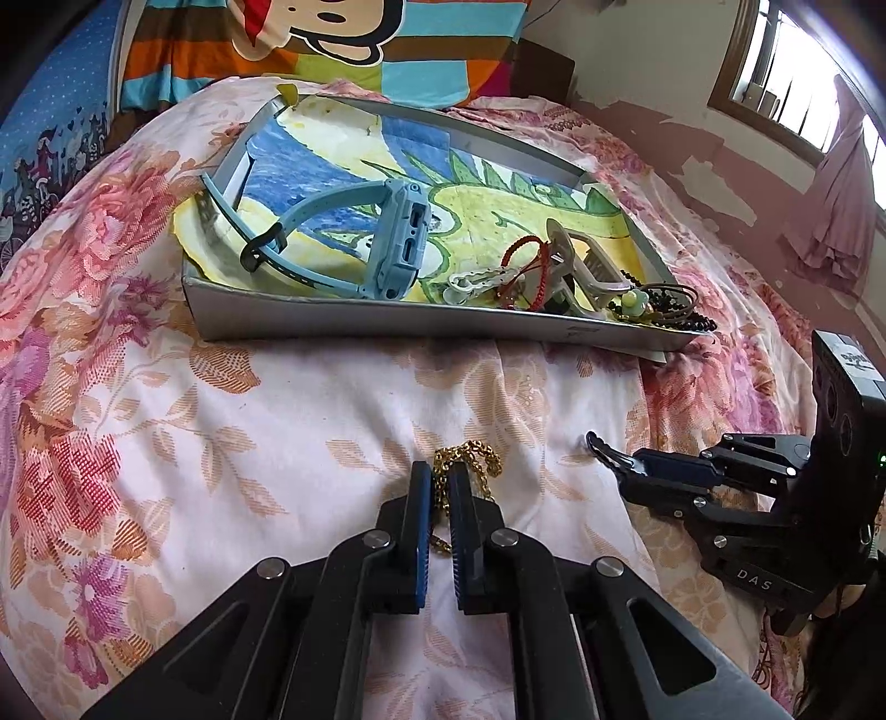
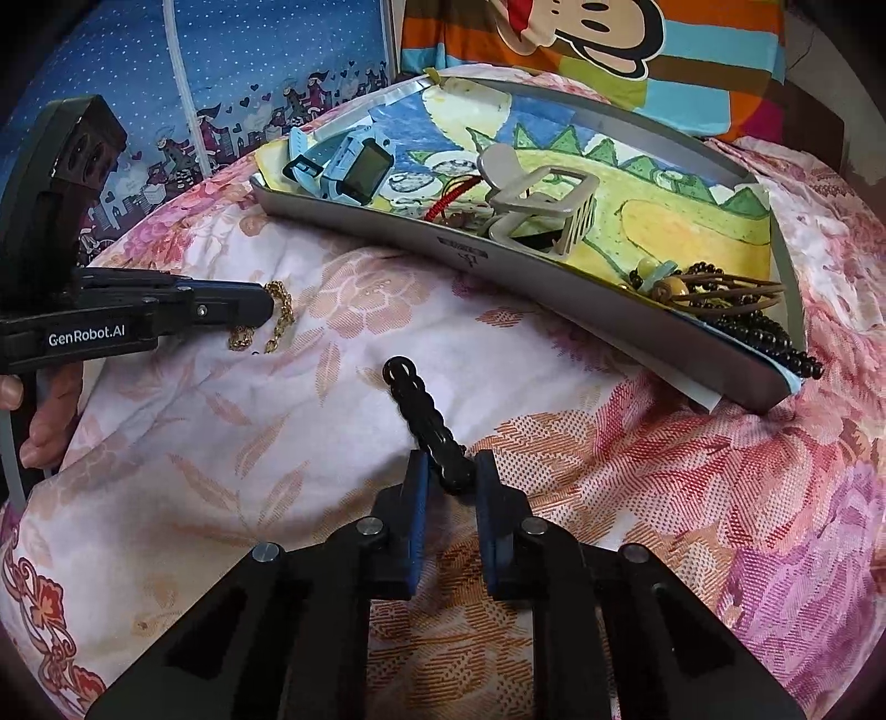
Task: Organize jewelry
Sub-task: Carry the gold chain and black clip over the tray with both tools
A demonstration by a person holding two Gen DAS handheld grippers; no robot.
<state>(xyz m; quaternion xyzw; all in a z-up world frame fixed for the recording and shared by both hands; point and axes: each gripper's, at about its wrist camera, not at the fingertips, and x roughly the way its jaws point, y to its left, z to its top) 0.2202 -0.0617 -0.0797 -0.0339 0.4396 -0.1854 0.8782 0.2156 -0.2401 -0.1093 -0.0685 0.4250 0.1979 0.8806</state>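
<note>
A gold chain (image 1: 468,462) lies bunched on the floral bedspread, and my left gripper (image 1: 440,482) is shut on it; the right wrist view shows the chain (image 2: 282,318) hanging from that left gripper (image 2: 270,302). A black wavy hair clip (image 2: 423,418) lies on the spread with its near end pinched between the pads of my right gripper (image 2: 451,473). In the left wrist view the clip (image 1: 606,450) sticks out of the right gripper (image 1: 637,471). Beyond both stands a grey tray (image 1: 332,324) lined with a coloured drawing.
The tray (image 2: 387,219) holds a light blue watch (image 1: 398,243), a white hair claw (image 2: 542,205), a red cord (image 1: 531,260) and dark bead bracelets (image 2: 764,327) at its right corner. A striped cartoon pillow (image 1: 332,50) lies behind it. A hand (image 2: 44,432) grips the left tool.
</note>
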